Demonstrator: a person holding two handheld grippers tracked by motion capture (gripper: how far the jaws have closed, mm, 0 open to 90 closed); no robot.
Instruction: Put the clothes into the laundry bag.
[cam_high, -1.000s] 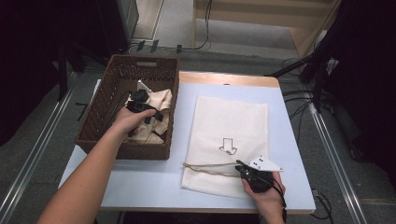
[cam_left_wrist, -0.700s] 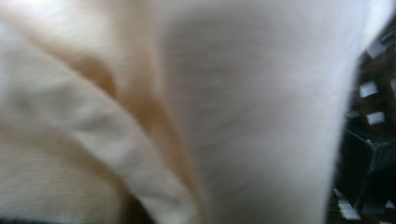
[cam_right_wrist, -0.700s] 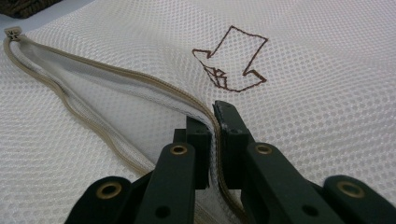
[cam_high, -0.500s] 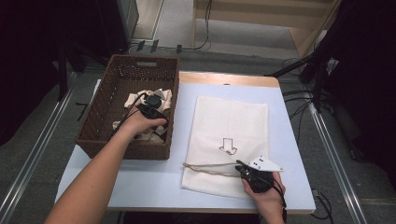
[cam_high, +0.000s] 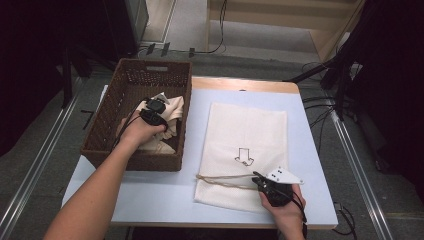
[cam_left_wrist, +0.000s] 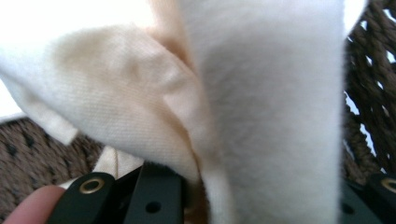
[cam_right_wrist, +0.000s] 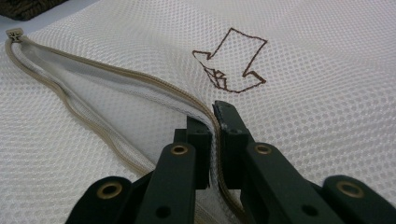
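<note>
Wicker basket (cam_high: 131, 159), cloth (cam_left_wrist: 261, 107) hiding left tongs (cam_left_wrist: 196, 196)

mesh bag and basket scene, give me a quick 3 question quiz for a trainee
1. True or false: the right tongs are shut on the zipper edge of the mesh bag.
2. Where is the cloth that the left tongs grip? A) on the table B) in the wicker basket C) inside the mesh bag
3. What mark is printed on the mesh bag?

Key: 1 true; 2 B; 3 an arrow.
</note>
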